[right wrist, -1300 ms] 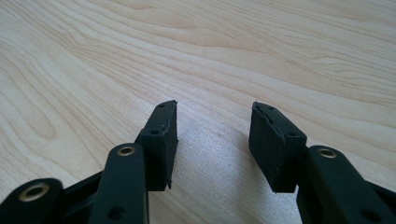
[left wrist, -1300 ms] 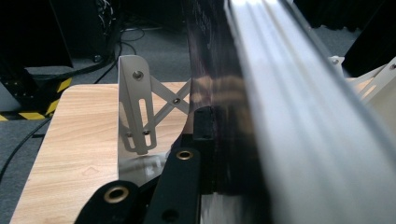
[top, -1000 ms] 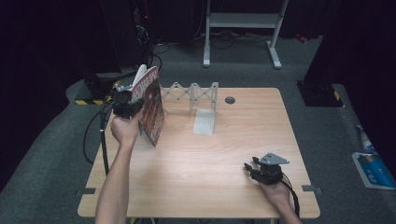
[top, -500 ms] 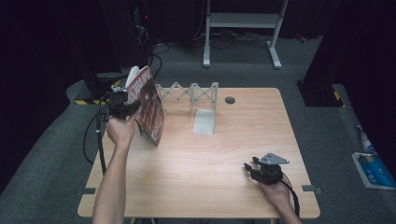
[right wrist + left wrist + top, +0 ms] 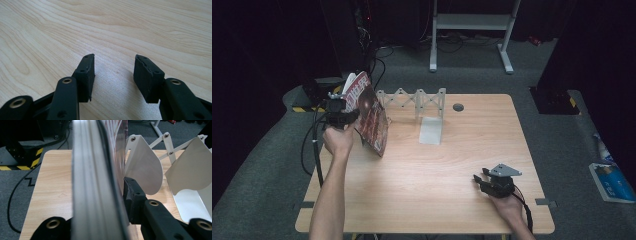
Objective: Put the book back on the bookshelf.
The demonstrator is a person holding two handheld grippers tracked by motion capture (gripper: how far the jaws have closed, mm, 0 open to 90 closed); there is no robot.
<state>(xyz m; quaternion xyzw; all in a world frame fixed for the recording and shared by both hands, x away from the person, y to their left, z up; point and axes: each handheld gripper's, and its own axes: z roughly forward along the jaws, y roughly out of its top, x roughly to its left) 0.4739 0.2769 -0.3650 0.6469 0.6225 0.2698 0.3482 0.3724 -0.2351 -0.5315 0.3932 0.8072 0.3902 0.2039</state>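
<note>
A thick magazine with a dark red cover (image 5: 371, 116) stands tilted at the table's left back, its lower corner on the wood, just left of a white accordion rack (image 5: 414, 99). My left gripper (image 5: 343, 116) holds its upper edge. In the left gripper view the magazine (image 5: 92, 182) sits between the jaws and the right pad (image 5: 130, 192) lies against its cover; the jaws have just been opening a little. The rack's white dividers (image 5: 143, 167) are close behind. My right gripper (image 5: 479, 181) rests on the table at the front right, open (image 5: 115, 75) with bare wood between its fingers.
The rack's flat white foot (image 5: 431, 131) lies on the wooden table (image 5: 437, 210) near a round cable hole (image 5: 458, 107). A black and yellow box (image 5: 307, 100) and cables lie on the floor left, and a blue-white item (image 5: 609, 180) lies right.
The left hand and the magazine have shifted slightly to the left. The right hand has kept still.
</note>
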